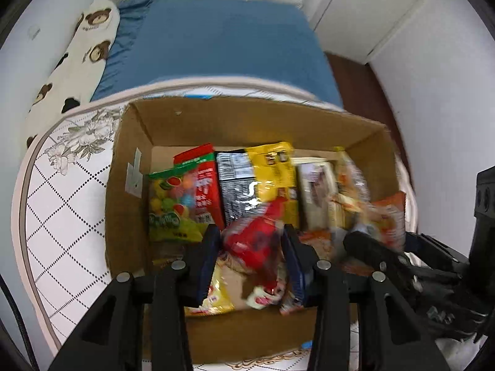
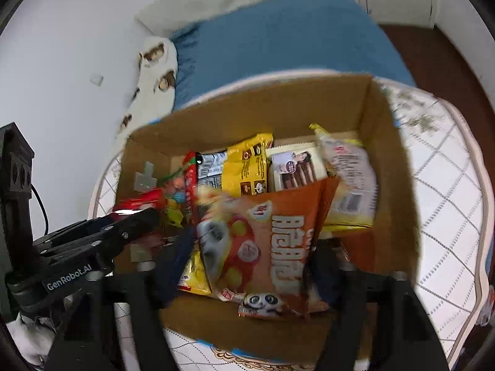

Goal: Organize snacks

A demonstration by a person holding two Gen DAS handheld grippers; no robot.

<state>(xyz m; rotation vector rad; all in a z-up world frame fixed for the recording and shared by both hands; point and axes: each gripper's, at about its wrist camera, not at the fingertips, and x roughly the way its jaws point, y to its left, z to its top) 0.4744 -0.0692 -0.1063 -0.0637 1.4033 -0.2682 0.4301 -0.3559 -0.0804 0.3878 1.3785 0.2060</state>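
Note:
A cardboard box (image 1: 130,204) (image 2: 396,167) sits on a round table and holds several snack packs standing in a row: a green gummy bag (image 1: 168,204), a red pack (image 1: 205,185), a black pack (image 1: 235,185), a yellow bag (image 1: 275,170) (image 2: 247,167) and a wafer pack (image 1: 315,191) (image 2: 294,170). My left gripper (image 1: 252,247) is shut on a red snack bag (image 1: 256,244) over the box's near part. My right gripper (image 2: 250,256) is shut on an orange snack bag (image 2: 272,247) above the box; that gripper also shows at the right of the left wrist view (image 1: 374,250).
The table (image 1: 65,216) has a white quilted cover with a flower print. Behind it is a bed with a blue sheet (image 1: 222,40) and a bear-print pillow (image 1: 77,58). White walls and cupboard doors (image 1: 365,15) stand around. A yellow pack (image 1: 216,293) lies on the box floor.

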